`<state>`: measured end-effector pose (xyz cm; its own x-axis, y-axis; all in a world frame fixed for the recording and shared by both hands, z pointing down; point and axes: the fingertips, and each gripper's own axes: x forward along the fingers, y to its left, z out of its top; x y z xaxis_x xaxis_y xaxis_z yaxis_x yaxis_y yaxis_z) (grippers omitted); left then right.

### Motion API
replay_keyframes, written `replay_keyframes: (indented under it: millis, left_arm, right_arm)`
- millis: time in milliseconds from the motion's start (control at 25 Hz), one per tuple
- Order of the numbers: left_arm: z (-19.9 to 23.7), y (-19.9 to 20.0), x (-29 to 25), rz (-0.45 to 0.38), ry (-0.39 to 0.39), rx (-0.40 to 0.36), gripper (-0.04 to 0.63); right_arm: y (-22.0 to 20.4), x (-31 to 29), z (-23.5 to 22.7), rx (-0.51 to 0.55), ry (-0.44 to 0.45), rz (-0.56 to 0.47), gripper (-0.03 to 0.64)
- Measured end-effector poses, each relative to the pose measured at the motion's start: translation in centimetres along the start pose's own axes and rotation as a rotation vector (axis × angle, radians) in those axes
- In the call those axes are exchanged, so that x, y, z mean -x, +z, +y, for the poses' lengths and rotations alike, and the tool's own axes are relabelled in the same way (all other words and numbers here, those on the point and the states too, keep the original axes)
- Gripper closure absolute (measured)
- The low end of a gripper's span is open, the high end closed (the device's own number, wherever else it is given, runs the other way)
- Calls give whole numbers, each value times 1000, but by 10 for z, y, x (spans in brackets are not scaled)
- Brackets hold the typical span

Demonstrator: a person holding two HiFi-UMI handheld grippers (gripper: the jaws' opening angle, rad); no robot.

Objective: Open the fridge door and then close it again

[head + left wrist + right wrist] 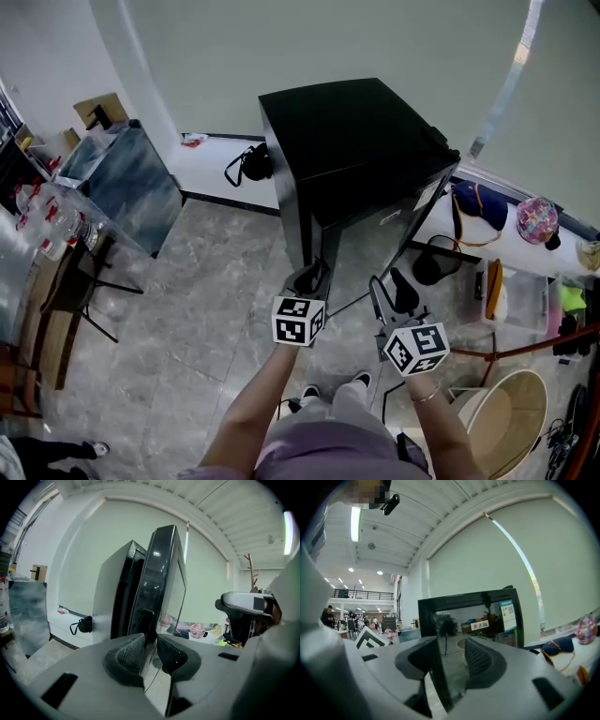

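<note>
A small black fridge (347,141) stands on the floor by the wall, its glossy door (394,216) facing me. In the left gripper view the door (161,573) stands slightly ajar from the body, and my left gripper (149,648) is shut on the door's free edge, one pad on each side. In the head view the left gripper (309,278) sits at the door's near corner. My right gripper (392,292) hangs just right of it. In its own view the right gripper (452,656) straddles the door's dark edge (440,677), with a gap showing beside the right pad.
A glass-topped stand (131,183) and a chair (70,300) are at the left. A black bag (251,164) lies on the low ledge behind the fridge. Bags, a patterned cap (536,220) and a white bin (511,408) crowd the right side.
</note>
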<state>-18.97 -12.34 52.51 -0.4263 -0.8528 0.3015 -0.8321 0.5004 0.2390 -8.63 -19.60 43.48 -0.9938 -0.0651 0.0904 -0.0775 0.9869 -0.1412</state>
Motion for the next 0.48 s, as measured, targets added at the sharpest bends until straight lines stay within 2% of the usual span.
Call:
replay_keyframes:
  millis: [480]
  left_arm:
    - [31,14,-25,-7,61,19,509]
  right_arm:
    - [-17,-3,-26,-57,-17,30,443]
